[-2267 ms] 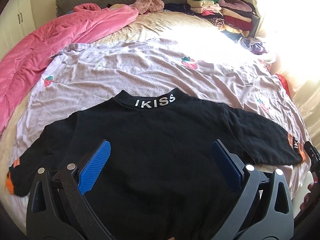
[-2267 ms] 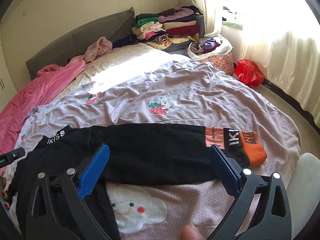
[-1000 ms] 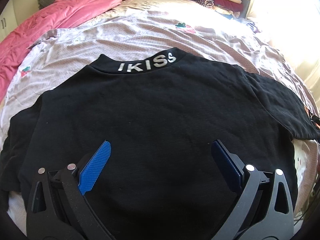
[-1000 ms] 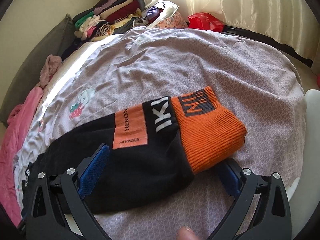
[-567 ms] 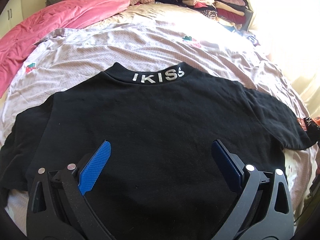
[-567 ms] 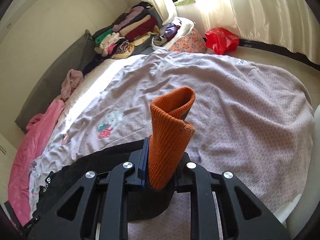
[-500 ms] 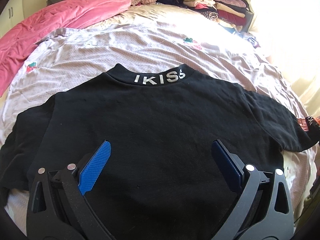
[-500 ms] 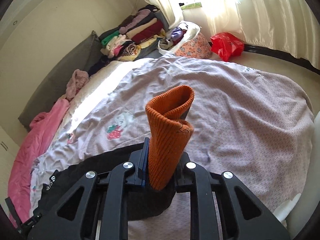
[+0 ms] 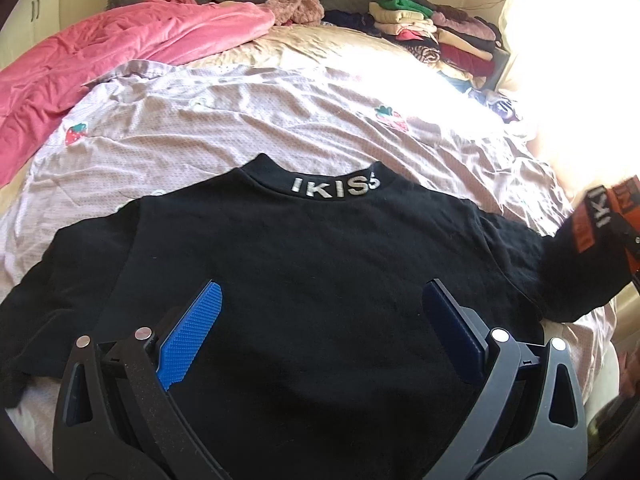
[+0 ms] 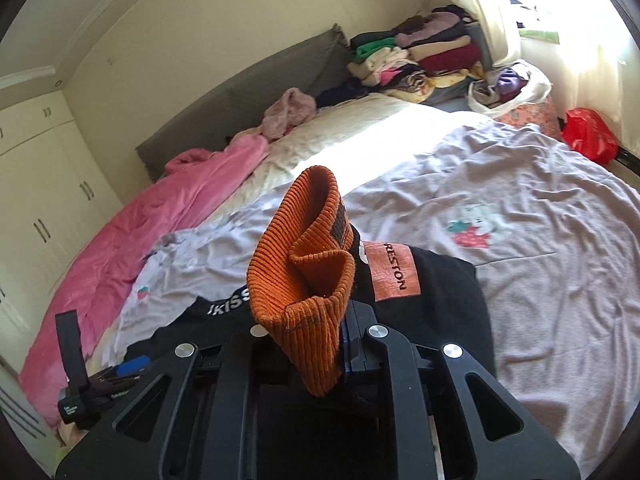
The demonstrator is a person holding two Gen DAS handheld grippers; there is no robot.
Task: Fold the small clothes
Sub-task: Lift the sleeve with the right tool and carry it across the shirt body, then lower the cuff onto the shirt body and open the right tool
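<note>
Two grippers: one gripping, one idle.
Garment: black sweatshirt point(image 9: 320, 292) is spread flat on the bed point(image 9: 248, 120), collar w/ "IKISS" lettering away from the camera; one sleeve lifted off the sheet at the right.
R gripper point(image 10: 320, 344): fingers narrow & closing, clamped on the orange ribbed cuff point(image 10: 304, 264), which is bunched up above the jaws.
L gripper point(image 9: 320, 340): fingers wide apart, nothing between them (hovering over the lower body of the shirt, contact not judged).
Step, as judged: sleeve is being carried across the body for a 1st fold.
Risk 1: cuff is held by a thick bunch only, so slip-out is possible if tugged.
Risk 2: body isn't pinned, so the whole shirt may be dragged & wrinkled.
Risk 3: sleeve could land twisted, giving a lumpy fold.
</note>
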